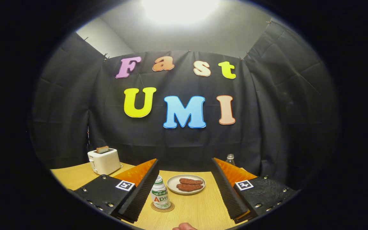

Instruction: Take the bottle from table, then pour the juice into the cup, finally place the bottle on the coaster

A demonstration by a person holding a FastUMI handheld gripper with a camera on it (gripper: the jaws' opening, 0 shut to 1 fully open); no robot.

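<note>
Gripper view has my claw (184, 188) spread wide, its two fingers (141, 191) far apart and holding nothing. I see the bottle (160, 192) standing upright on the coaster (162, 208), between the fingers and just beside the left one; whether that finger touches it I cannot tell. It sits toward the near edge of the table (200, 207). Just beyond it, mid-table between the fingers, I see a plate (186, 184) with two brown pieces on it, near the bottle but apart from it. A toaster (104, 160) with a slice poking up stands at the far left corner. A clear bottle top (230, 158) peeks over the right finger near the far right edge. A fingertip (184, 226) of a hand shows at the near edge.
</note>
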